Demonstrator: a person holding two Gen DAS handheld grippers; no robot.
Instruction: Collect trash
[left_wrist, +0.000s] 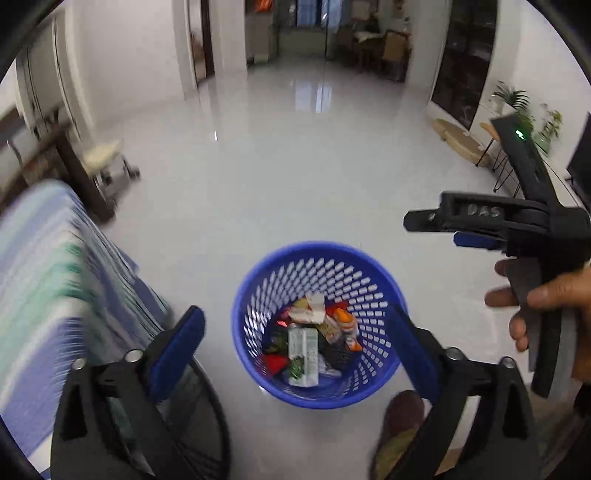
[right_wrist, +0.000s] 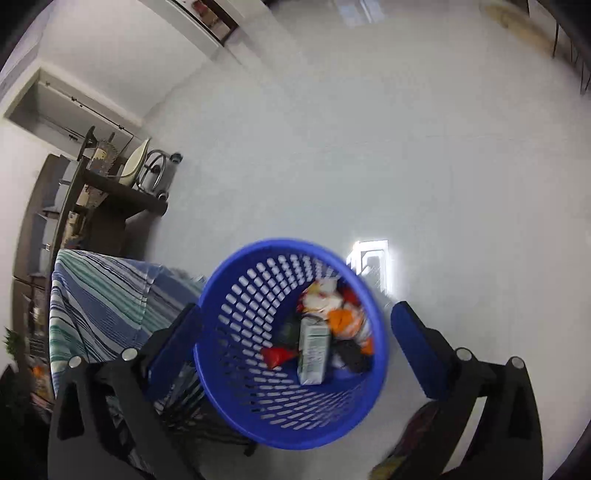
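Observation:
A blue perforated basket (left_wrist: 255, 295) stands on the pale floor; it also shows in the right wrist view (right_wrist: 240, 295). It holds trash: a white-green carton (left_wrist: 303, 356), also in the right wrist view (right_wrist: 313, 350), orange and red wrappers (left_wrist: 345, 321) and a black piece (right_wrist: 352, 354). My left gripper (left_wrist: 299, 343) is open and empty above the basket. My right gripper (right_wrist: 295, 339) is open and empty over the basket; in the left wrist view it hangs at the right (left_wrist: 436, 227), held by a hand.
A striped cloth (left_wrist: 48, 266) covers furniture at the left, also seen in the right wrist view (right_wrist: 99, 295). A dark shelf (right_wrist: 110, 206) stands behind it. My foot (left_wrist: 400, 417) is beside the basket. Plants and a stand (left_wrist: 517, 122) are at the far right.

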